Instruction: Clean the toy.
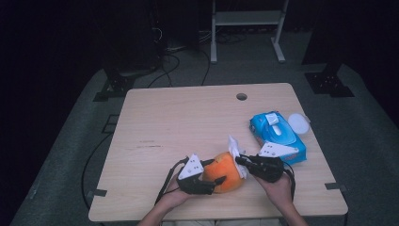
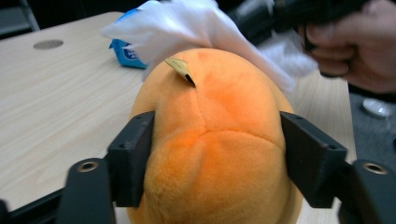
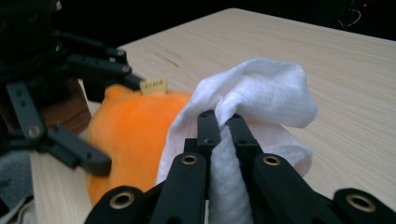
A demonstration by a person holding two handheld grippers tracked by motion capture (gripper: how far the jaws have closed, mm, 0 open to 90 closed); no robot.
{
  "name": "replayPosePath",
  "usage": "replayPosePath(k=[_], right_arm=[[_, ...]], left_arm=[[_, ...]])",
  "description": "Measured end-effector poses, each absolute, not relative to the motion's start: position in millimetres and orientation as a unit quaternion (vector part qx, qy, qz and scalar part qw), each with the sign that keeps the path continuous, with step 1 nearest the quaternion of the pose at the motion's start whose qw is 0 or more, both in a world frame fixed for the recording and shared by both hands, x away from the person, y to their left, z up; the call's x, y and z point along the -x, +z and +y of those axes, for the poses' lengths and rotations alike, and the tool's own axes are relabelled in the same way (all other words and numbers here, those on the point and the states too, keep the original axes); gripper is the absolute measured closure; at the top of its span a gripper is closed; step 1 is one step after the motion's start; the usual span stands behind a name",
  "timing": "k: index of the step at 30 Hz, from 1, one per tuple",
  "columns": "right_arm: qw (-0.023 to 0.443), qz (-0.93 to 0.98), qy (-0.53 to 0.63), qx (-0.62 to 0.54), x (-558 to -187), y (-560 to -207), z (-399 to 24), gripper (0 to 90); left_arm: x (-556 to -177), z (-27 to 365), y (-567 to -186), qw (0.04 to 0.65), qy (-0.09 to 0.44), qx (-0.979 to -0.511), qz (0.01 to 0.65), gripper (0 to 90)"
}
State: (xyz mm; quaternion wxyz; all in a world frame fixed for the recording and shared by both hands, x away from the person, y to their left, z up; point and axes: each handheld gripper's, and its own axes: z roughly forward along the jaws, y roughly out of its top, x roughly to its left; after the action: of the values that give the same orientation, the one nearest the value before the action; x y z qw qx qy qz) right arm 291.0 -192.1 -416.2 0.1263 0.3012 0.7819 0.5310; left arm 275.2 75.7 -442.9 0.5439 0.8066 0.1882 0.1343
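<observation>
An orange plush toy (image 1: 225, 175) (image 2: 219, 140) lies near the table's front edge. My left gripper (image 1: 216, 171) (image 2: 217, 154) is shut on it, its black pads pressing into both sides of the soft body. A small yellow tag (image 2: 180, 67) sticks up from the toy's top. My right gripper (image 1: 241, 160) (image 3: 223, 122) is shut on a crumpled white wipe (image 1: 234, 149) (image 3: 261, 88) and holds it against the toy's far right side. In the left gripper view the wipe (image 2: 187, 28) drapes over the toy's top end, with the person's right hand (image 2: 355, 46) behind it.
An open blue pack of wipes (image 1: 277, 134) (image 2: 126, 53) lies at the table's right side, a round white lid (image 1: 298, 123) beside it. A cable hole (image 1: 241, 96) sits near the table's far edge. Cables and stand legs lie on the floor beyond.
</observation>
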Motion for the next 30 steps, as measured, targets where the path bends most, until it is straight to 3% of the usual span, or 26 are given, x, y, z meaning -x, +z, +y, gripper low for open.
replayPosePath(k=[10, 16, 24, 30], right_arm=[[0.095, 0.771, 0.510, -0.369, -308, -435, -213, 85.3], [0.107, 0.777, 0.521, -0.339, -299, -423, -204, 85.3], [0.075, 0.772, 0.496, -0.391, -311, -443, -218, 85.3], [0.081, 0.764, 0.527, -0.363, -304, -429, -213, 85.3]], left_arm=[[-262, 65, -446, 0.531, 0.177, -0.819, 0.129, 35.4], [-261, 68, -447, 0.530, 0.174, -0.821, 0.121, 35.2], [-261, 67, -446, 0.527, 0.173, -0.823, 0.120, 35.2], [-264, 69, -447, 0.532, 0.166, -0.820, 0.127, 34.9]])
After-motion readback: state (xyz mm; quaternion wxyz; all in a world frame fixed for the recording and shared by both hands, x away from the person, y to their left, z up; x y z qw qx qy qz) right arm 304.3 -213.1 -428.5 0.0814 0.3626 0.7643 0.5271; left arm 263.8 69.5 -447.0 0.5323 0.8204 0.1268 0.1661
